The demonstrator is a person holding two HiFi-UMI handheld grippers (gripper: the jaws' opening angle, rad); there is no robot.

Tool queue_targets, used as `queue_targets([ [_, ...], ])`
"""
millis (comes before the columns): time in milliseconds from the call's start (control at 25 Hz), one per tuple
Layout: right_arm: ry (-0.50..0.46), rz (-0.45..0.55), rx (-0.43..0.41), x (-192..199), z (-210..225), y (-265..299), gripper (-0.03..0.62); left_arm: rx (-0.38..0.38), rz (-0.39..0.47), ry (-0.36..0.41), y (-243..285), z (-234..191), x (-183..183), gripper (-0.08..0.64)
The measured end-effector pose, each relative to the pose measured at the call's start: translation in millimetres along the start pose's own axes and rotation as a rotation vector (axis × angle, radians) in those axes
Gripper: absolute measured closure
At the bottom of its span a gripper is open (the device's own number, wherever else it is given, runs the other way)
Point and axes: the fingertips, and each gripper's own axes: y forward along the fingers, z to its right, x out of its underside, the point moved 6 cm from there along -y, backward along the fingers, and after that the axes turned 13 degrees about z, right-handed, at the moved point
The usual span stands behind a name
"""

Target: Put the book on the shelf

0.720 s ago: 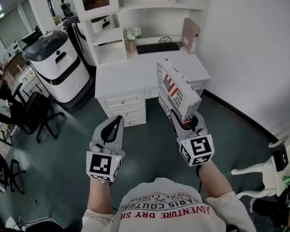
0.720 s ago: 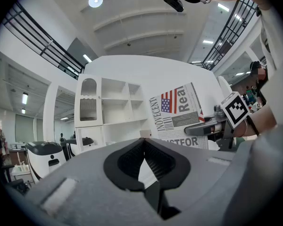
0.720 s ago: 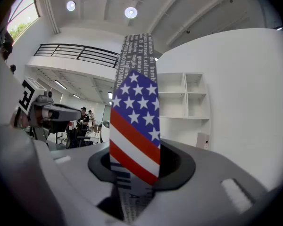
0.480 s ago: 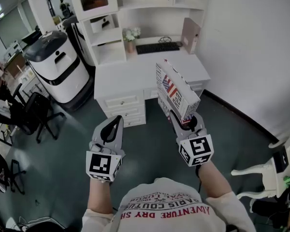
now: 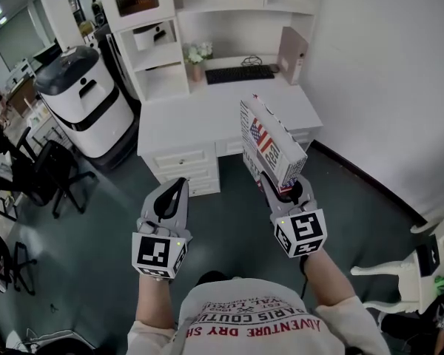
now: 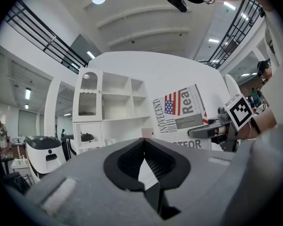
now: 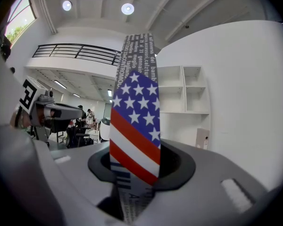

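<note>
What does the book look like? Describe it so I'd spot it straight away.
Find the white desk with shelves against the wall. In front of it, above the floor, the right gripper holds a thick book up by its lower end. Its cover is printed like a newspaper with a stars-and-stripes flag, unlike the plain tan folder standing on the desk.

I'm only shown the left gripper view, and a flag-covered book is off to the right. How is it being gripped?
Observer: The right gripper view shows the book upright, with the right gripper's fingers shut on its lower edge.
Operator: What lies below those shelves?
Observer: The head view shows a black keyboard lying on a white desk.
Operator: Are we at the desk?
Observer: No. The head view shows the left gripper and the book over dark floor, short of the desk.
</note>
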Motion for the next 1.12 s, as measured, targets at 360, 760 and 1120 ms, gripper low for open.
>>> queue_targets([
  [360,-0.002,-0.004,-0.016,10,64,86,0.439,-0.013,-0.019,0.036,87,-23,14,0.555],
  [760,-0.005,0.004,0.013,30,108,240,0.439,-0.001,0.007,0.031,210,-131,50,0.555],
  [1120,-0.016,0.050,0.055,25,143,391,0.439,0.033,0.049,0.054,322,-237,64,0.555],
])
